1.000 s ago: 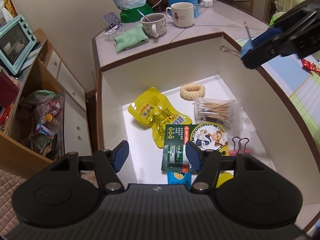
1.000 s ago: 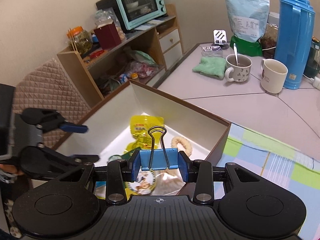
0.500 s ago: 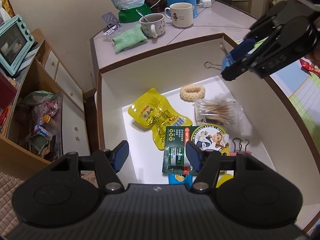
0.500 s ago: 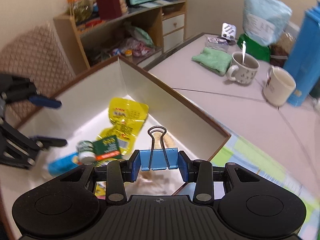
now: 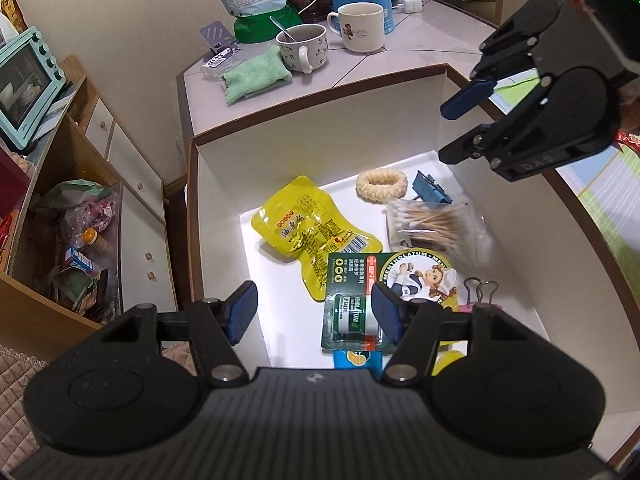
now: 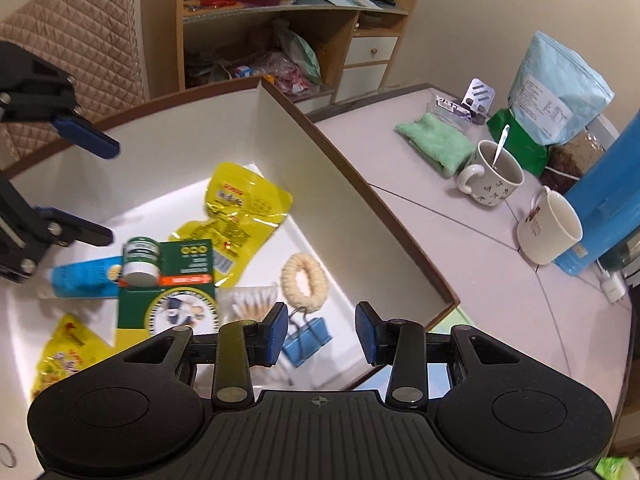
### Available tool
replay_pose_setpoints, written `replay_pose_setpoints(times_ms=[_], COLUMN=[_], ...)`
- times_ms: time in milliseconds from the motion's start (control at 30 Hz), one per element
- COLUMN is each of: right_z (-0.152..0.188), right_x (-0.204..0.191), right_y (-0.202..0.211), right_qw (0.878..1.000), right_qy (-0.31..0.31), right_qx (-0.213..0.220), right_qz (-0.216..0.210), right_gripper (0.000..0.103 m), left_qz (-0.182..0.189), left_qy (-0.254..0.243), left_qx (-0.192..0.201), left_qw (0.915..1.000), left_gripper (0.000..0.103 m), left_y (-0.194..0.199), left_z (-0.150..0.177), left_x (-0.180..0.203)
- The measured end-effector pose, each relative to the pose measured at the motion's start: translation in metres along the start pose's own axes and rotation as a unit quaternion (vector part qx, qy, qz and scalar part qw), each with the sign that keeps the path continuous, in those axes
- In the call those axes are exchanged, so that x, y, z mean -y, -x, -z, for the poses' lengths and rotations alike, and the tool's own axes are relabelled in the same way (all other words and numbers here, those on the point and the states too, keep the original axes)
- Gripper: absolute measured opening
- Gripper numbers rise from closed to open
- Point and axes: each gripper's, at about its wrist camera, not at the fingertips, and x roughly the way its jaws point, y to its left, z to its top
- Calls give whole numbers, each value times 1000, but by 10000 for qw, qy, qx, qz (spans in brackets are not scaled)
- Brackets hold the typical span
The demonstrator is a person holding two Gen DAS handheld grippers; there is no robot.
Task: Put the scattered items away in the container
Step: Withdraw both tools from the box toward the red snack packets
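Seen from two wrist cameras over a white box with a brown rim [image 5: 320, 92], set at the edge of a pale worktop [image 6: 460, 240]. Right gripper [image 6: 322, 334] poised above the box's near corner, lower centre of its own view, jaws apart and empty; in the left view, reaching in from the upper right [image 5: 454, 132], tilted down toward the box floor. Left gripper [image 5: 316, 312] held over the opposite end of the box, lower centre of its view, jaws wide apart and holding nothing. Blue binder clip [image 6: 306, 340] lying on the box floor directly below and between the right jaws, not touched by them; in the left view, resting [image 5: 430, 192] against the far wall, just beside a cream braided ring [image 5: 382, 185]. Clip small, bright blue, folded metal with dark wire handles, tipped on its side. Next to it, a clear bag of cotton swabs [image 5: 434, 226], a crinkled yellow snack pouch [image 5: 310, 234], and a green carded salve tin [image 5: 354, 304] under the left jaws. Pink binder clip [image 5: 480, 294] at the lower right of the left view. Two mugs [image 6: 492, 180] on the worktop, upper right of the right view.
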Motion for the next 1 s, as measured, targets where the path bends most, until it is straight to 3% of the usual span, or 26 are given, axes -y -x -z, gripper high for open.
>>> replay_pose_setpoints(times_ms=[100, 133, 167, 200, 233, 467, 667, 1000], right_z=[2, 3, 5, 6, 8, 19, 30, 51], right_x=[-4, -6, -9, -11, -14, -35, -51, -85], right_y=[11, 15, 21, 27, 33, 65, 86, 114], right_qw=[9997, 9995, 9992, 9987, 9982, 9944, 9924, 9919], right_qy=[-218, -291, -360, -428, -496, -881, -1088, -1127], right_qx=[11, 56, 139, 221, 304, 479, 498, 521], right_qz=[-106, -129, -144, -159, -174, -330, -284, -270], right_gripper=[40, 45, 60, 81, 92, 92, 92, 92], left_qz=[15, 15, 10, 5, -1, -64, -162, -320], left_qy=[10, 16, 24, 32, 40, 130, 203, 360], left_qx=[9, 15, 23, 31, 39, 83, 113, 223], left_qw=[10000, 10000, 10000, 10000, 10000, 9999, 9996, 9986], left_gripper=[59, 59, 60, 61, 62, 66, 76, 84], left_y=[3, 4, 5, 7, 9, 26, 47, 84], left_z=[0, -1, -1, -1, -1, 5, 14, 30], left_x=[2, 3, 4, 5, 6, 13, 21, 40])
